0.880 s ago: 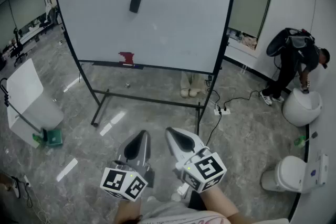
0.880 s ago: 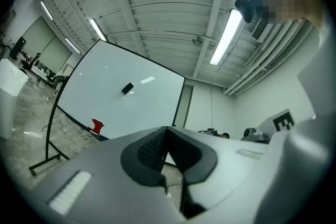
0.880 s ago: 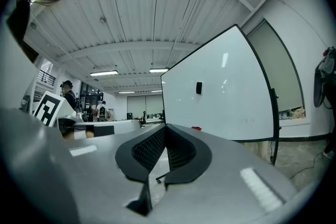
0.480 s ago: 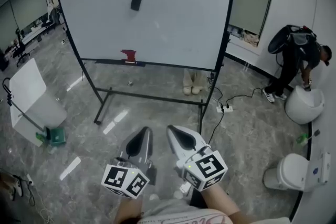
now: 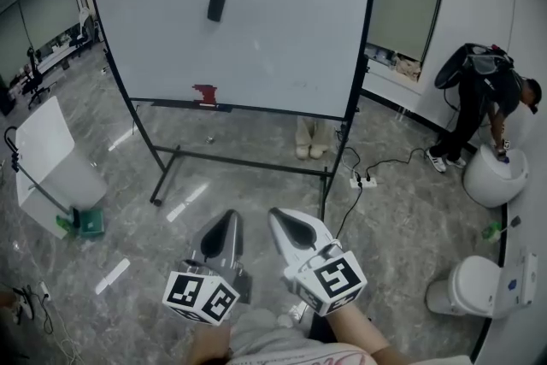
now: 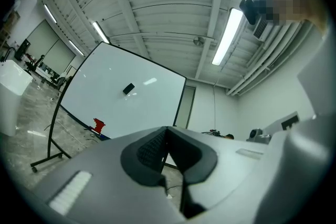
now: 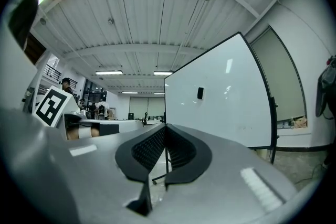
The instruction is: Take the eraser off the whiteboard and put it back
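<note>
A small black eraser [image 5: 217, 6] sticks high on the big whiteboard [image 5: 282, 30], which stands on a wheeled black frame across the room. The eraser [image 6: 128, 88] also shows on the board in the left gripper view, and the eraser [image 7: 200, 93] in the right gripper view. My left gripper [image 5: 229, 223] and right gripper [image 5: 284, 220] are held side by side low in the head view, far short of the board. Both have their jaws together with nothing between them.
A red object [image 5: 205, 94] rests on the board's tray. A power strip and cable [image 5: 363, 179] lie on the marble floor by the stand's right leg. A person [image 5: 479, 98] bends over a white bin at the right. A white panel [image 5: 43, 151] leans at the left.
The head view has shifted slightly; both grippers stay low, together and shut. The person at the right has moved a little.
</note>
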